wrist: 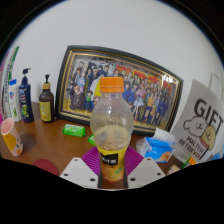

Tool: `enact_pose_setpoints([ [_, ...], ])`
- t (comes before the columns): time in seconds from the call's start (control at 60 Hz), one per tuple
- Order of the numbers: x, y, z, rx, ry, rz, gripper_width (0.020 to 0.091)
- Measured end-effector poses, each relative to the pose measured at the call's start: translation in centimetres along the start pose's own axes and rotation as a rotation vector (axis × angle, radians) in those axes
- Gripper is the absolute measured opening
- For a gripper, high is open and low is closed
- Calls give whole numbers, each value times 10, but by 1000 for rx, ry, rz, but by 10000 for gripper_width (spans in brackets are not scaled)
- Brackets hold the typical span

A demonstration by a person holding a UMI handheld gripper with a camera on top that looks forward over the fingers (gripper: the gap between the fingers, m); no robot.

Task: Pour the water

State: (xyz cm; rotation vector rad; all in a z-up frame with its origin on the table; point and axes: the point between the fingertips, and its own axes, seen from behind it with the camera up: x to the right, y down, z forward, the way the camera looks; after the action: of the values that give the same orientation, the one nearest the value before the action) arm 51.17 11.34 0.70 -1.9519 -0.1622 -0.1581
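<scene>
Now, claw (112, 172): its 2 fingers pinch the bottle (111, 130) low on its body.
Advice: lift straight from the worktop (55, 148), tilt slowly, cap (111, 85) looks closed.

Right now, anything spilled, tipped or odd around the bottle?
Nothing stands out. The bottle stands upright with its orange cap on, between the gripper fingers; no spill shows on the table.

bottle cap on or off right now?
On. The orange cap sits on the neck of the upright bottle, which stands between the gripper fingers.
</scene>
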Motion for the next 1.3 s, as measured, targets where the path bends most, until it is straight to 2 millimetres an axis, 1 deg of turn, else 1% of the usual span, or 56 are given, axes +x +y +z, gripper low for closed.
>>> enact_pose_setpoints([
  [0.067, 2, -17, -8, 5, 38, -84, 281],
  [0.133, 2, -40, -18, 21, 80, -202, 280],
  [0.267, -9, -84, -44, 32, 180, -505, 279],
  [0.35, -28, -106, -58, 39, 234, -731, 281],
  [0.433, -51, -119, -69, 52, 269, -967, 279],
  [0.517, -79, -124, -77, 64, 287, -1179, 281],
  [0.6, -103, -122, -79, 60, 301, -1359, 279],
  [0.767, -131, -112, -78, 16, 327, -1627, 278],
  [0.833, -143, -114, -79, 14, 340, -1701, 281],
  [0.933, -156, -115, -79, 14, 339, -1745, 281],
  [1.0, -158, -116, -78, 20, 327, -1750, 281],
  [1.1, -159, -118, -79, 39, 294, -1673, 280],
  [1.183, -161, -120, -84, 63, 217, -1485, 279],
  [1.283, -163, -125, -95, 90, 114, -1137, 282],
  [1.3, -162, -128, -98, 96, 88, -1072, 280],
])
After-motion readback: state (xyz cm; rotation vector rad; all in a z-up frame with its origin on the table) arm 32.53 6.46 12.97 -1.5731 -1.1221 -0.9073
